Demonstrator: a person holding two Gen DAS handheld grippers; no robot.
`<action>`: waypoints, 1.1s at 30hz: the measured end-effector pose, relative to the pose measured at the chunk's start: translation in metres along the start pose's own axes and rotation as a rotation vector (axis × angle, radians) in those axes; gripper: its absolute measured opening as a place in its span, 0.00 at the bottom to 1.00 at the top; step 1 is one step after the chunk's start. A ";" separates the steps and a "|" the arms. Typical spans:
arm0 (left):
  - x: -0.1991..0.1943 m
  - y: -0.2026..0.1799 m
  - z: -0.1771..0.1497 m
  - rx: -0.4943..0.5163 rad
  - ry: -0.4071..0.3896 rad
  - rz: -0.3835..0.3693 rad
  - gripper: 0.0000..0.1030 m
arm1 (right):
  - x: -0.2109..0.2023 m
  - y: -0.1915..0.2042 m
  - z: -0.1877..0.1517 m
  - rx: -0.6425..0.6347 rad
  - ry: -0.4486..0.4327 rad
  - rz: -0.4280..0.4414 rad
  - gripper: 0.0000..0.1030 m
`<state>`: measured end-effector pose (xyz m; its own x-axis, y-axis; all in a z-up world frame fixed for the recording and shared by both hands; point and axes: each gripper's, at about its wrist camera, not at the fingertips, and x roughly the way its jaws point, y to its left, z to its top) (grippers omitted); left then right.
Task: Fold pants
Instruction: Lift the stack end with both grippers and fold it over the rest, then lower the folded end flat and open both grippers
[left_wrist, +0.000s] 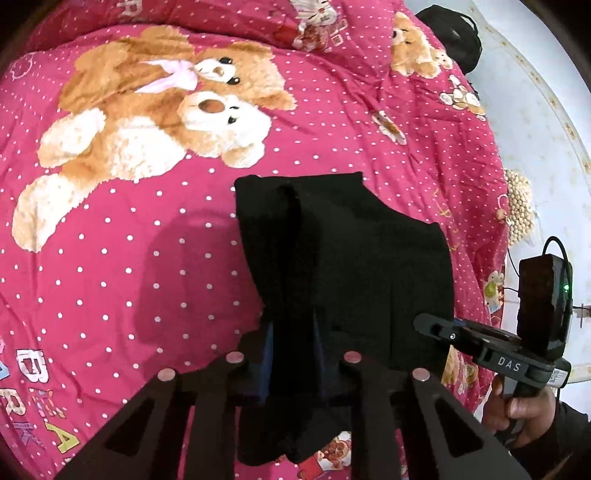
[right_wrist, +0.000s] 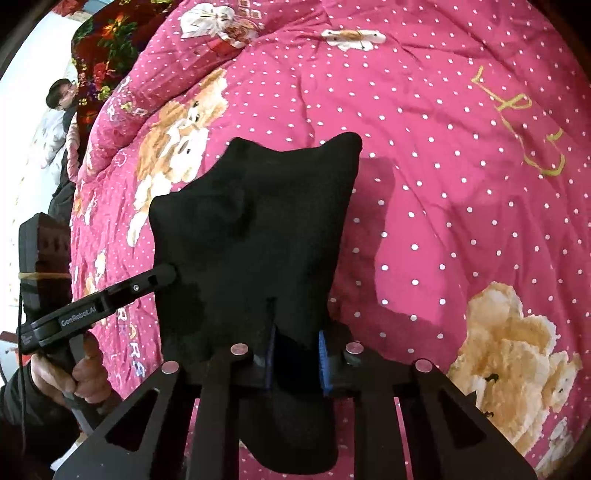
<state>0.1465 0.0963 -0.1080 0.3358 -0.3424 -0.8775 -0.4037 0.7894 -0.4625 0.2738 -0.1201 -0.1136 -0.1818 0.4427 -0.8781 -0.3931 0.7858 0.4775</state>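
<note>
Left wrist view shows the left gripper (left_wrist: 293, 354) clamped on an edge of the black pants (left_wrist: 343, 258), which hang over the pink bedspread (left_wrist: 147, 258). Alongside, the right gripper (right_wrist: 297, 360) pinches the same edge. This looks like the lift before a fold; next, both should carry the edge across evenly, keeping it taut.

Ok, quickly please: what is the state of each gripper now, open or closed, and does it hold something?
Left gripper: closed on the black pants.
Right gripper: closed on the same black pants, at another edge.
</note>
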 end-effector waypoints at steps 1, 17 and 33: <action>-0.002 -0.002 0.000 0.003 -0.003 -0.001 0.18 | -0.003 0.002 0.000 0.001 -0.002 0.007 0.17; -0.066 0.023 -0.003 -0.007 -0.089 0.032 0.17 | -0.011 0.053 0.004 -0.030 -0.010 0.100 0.17; -0.052 0.080 -0.015 -0.082 -0.037 0.133 0.21 | 0.046 0.066 0.006 -0.024 0.104 0.024 0.23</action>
<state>0.0843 0.1694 -0.1016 0.3051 -0.2179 -0.9271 -0.5145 0.7814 -0.3530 0.2446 -0.0457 -0.1221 -0.2832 0.4130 -0.8656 -0.4090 0.7643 0.4985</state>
